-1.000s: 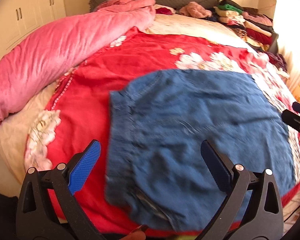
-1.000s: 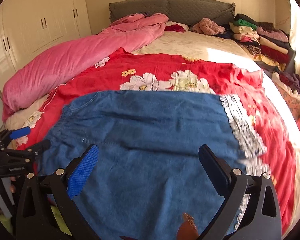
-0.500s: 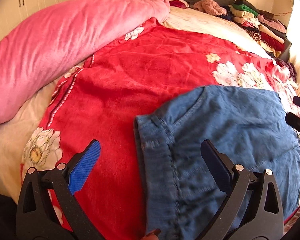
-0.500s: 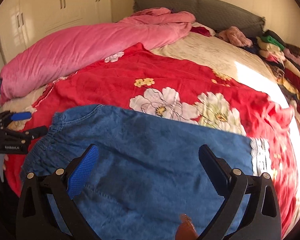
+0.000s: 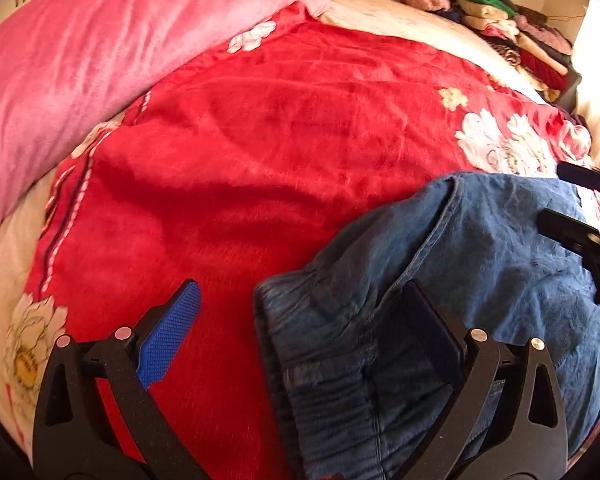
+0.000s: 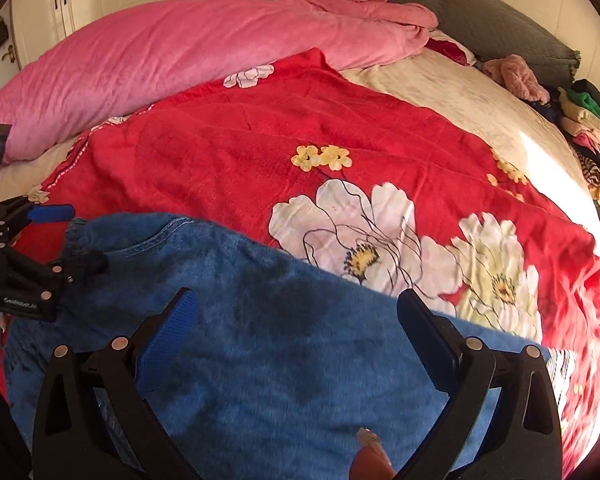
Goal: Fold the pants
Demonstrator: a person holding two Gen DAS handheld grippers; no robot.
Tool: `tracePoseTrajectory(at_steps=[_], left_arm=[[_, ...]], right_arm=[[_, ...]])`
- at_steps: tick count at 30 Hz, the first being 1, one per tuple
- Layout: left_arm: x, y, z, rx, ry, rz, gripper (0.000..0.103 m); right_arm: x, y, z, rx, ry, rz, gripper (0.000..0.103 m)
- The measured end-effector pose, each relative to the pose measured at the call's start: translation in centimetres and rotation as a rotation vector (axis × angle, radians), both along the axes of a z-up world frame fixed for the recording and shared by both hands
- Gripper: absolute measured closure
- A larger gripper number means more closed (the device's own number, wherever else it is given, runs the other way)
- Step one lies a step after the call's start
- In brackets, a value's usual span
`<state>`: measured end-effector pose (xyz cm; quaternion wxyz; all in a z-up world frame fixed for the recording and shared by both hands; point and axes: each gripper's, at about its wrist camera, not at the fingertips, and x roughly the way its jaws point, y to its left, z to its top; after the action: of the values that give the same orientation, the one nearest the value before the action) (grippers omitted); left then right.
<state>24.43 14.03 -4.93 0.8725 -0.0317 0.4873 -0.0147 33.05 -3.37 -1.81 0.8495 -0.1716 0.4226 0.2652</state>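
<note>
Now that we have swung both views left over the past second, the blue denim pants (image 5: pixel 480 280) lie on the red blanket (image 5: pixel 280 140), our left hand-held gripper (image 5: pixel 300 332) and right hand-held gripper (image 6: pixel 296 336) spread wide and empty, probably poised to grasp the waistband edge.

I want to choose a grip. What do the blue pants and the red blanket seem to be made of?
Blue pants: probably soft denim, matte; stitched seams and a gathered waistband show. Red blanket: likely plush fleece, slightly shiny; the short nap catches light.
</note>
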Motion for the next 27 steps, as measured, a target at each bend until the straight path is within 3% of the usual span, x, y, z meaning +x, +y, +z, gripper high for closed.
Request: tracePoseTrajectory(at_steps=[1, 2, 4, 5, 8, 13, 18, 19, 20, 27], left_arm=[[0.0, 0.0, 0.0, -0.004, -0.012, -0.013, 0.019], [0.1, -0.1, 0.0, -0.013, -0.017, -0.022, 0.039], [0.1, -0.1, 0.0, -0.049, -0.033, -0.044, 0.056], [0.0, -0.2, 0.1, -0.032, -0.046, -0.044, 0.065], [-0.7, -0.4, 0.8, -0.008, -0.089, -0.070, 0.072], [-3.1, -1.2, 3.6, 0.010, -0.174, -0.113, 0.075], [-4.6, -1.7, 5.0, 0.020, -0.205, -0.135, 0.075], [-4.7, -1.7, 5.0, 0.015, -0.204, -0.136, 0.075], [-4.8, -1.7, 5.0, 0.015, -0.205, -0.136, 0.075], [-5.4, -2.4, 4.8, 0.038, -0.207, -0.146, 0.076]], right_arm=[[0.3, 0.4, -0.2, -0.010, 0.001, 0.009, 0.004], [0.6, 0.8, -0.5, -0.022, 0.004, 0.019, 0.004], [1.1, 1.5, -1.1, -0.042, 0.014, 0.034, 0.004], [1.2, 1.7, -1.3, -0.049, 0.014, 0.041, 0.004], [1.3, 2.7, -1.9, -0.090, 0.006, 0.074, 0.004], [1.0, 3.5, -2.2, -0.108, -0.015, 0.095, 0.004], [0.0, 4.7, -1.9, -0.102, -0.046, 0.170, 0.006], [-0.2, 5.0, -2.0, -0.107, -0.051, 0.191, 0.012], [-0.4, 5.3, -2.1, -0.113, -0.048, 0.212, 0.027], [-3.1, 6.2, -2.3, -0.122, -0.070, 0.270, 0.073]])
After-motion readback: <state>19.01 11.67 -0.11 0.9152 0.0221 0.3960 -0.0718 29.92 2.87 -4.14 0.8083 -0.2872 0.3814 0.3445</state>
